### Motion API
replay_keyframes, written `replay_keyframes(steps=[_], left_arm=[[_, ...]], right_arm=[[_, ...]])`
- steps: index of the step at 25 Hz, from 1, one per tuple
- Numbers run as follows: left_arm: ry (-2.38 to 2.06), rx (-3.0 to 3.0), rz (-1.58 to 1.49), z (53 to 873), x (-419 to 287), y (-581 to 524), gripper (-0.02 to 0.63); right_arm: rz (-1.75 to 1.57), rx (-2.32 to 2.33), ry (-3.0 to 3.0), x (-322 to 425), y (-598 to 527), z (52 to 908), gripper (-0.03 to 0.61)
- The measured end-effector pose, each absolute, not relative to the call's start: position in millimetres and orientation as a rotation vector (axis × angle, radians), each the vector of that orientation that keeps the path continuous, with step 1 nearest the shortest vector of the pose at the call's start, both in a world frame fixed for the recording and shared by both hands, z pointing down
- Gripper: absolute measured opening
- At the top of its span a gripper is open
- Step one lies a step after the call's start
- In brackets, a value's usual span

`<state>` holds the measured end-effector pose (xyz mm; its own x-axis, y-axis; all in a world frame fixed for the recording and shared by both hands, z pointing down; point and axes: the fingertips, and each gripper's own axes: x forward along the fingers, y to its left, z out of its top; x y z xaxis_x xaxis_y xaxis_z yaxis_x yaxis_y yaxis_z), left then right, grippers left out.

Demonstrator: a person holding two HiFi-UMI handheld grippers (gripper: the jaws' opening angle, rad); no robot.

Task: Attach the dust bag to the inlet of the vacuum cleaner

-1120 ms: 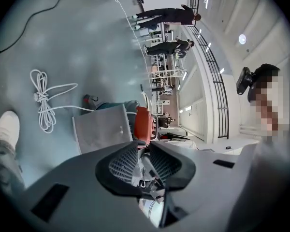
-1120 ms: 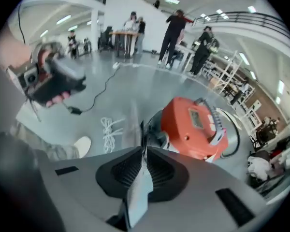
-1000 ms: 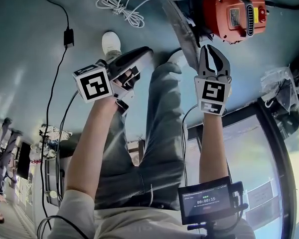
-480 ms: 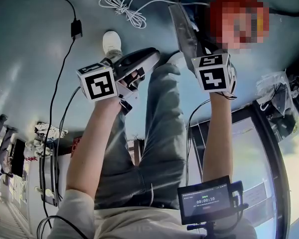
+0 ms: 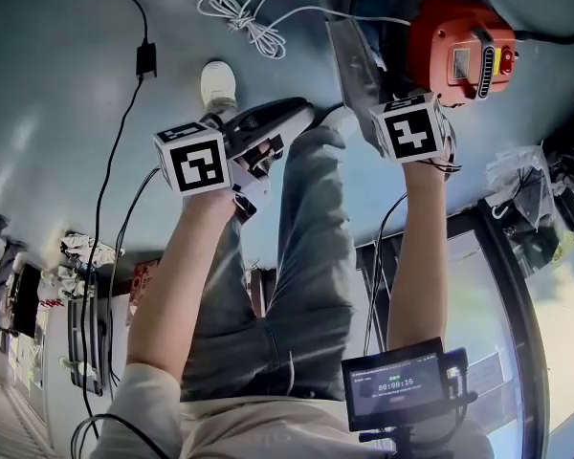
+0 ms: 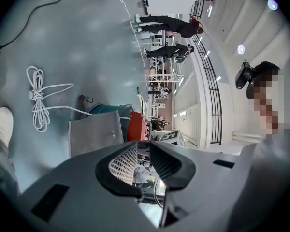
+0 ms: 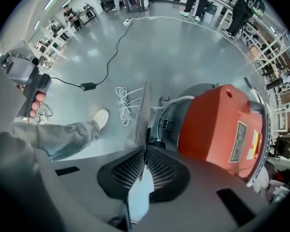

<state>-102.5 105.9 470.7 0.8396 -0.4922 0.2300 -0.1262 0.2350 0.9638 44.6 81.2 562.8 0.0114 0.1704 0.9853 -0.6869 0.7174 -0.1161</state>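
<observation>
right gripper [image 7: 144,159] tipped down, fingers [image 7: 163,170] pinching dust bag [image 5: 354,60]; left gripper [image 6: 143,151] fingers [image 6: 123,161] ajar, empty

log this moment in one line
right gripper: shut on bag | left gripper: empty, fingers slightly apart | bag: beside vacuum

Dust bag [image 5: 354,65]: grey, flat, sheet-like; one edge clamped between jaws of right gripper [image 7: 144,153], rest extended towards floor, just beside vacuum cleaner [image 5: 457,48]. Vacuum cleaner: orange-red top (label plate seen on it) on dark round drum, stood on grey floor.
</observation>
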Motion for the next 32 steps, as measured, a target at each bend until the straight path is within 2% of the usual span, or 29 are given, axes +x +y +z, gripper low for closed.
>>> replay_keyframes(steps=[5,17,23,32], left_arm=[[-0.558,1.331,-0.282,470,-107,100,0.066],[-0.552,1.324,-0.253,474,-113,103,0.066],[-0.532,1.342,-0.243,474,-111,106,0.066],[-0.395,1.593,-0.172,420,-76,91,0.066]], right_arm=[[0.738,0.438,-1.432,45,78,563,0.012],[0.621,0.865,-1.414,68,76,562,0.009],[0.643,0.818,-1.410,67,78,567,0.011],[0.653,0.973,-1.766,69,56,477,0.009]])
